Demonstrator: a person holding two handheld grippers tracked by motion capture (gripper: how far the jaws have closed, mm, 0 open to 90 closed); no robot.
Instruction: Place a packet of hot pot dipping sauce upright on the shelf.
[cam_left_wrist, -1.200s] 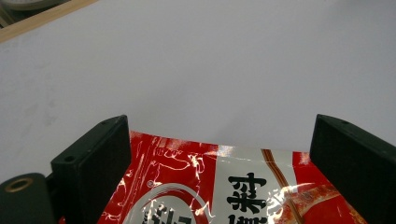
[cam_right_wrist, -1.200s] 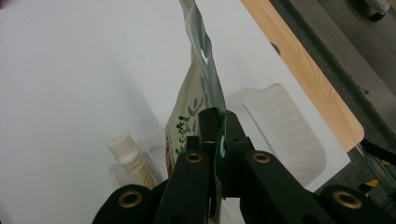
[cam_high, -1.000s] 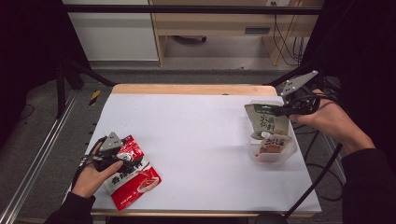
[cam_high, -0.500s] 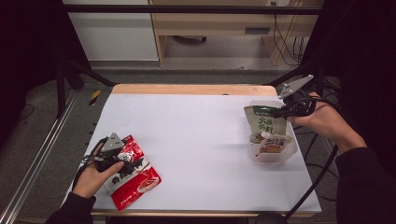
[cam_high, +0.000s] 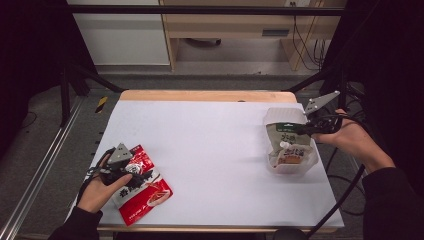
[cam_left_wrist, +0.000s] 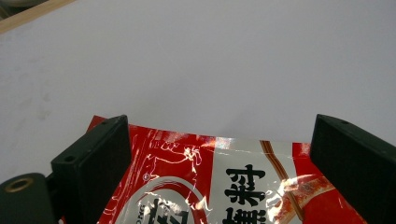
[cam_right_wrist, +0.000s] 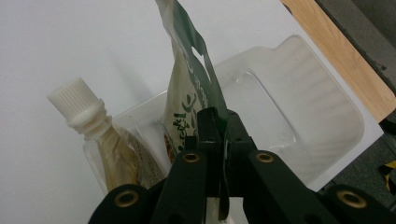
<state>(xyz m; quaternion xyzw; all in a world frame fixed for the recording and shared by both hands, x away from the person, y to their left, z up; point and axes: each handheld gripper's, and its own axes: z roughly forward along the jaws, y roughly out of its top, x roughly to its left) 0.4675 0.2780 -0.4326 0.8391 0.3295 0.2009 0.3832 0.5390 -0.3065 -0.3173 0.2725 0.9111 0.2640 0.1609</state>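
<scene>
While the white-topped counter (cam_high: 210, 150) lies broad and mostly bare, the work sits at its two ends. On the far right rests the clear plastic tray (cam_high: 280, 118), open side up, and the green-and-cream flat pouch (cam_high: 287, 136) hangs partly into it, its lower end down among the things inside, its top edge up toward the hand. At the near left lies the glossy red-and-white sachet (cam_high: 145, 187), flat on the counter and untouched for now. In the tray beside the green pouch there's a pale spouted pouch with a ribbed white screw cap (cam_right_wrist: 77, 100), leaning against the wall.

Right tongs (cam_right_wrist: 218, 126): clamped tight on the green pouch's top edge, just under its hang hole. Left tongs (cam_high: 120, 165): resting over the red sachet, and the left gripper view shows the jaws standing wide with the sachet's top end between them, nothing pinched.

The job here looks like seating that green pouch in the tray. Best handled by lowering straight, letting its bottom slide past the spouted pouch, and releasing only once it lies settled. How deep its lower end already sits is hard to judge from above.
</scene>
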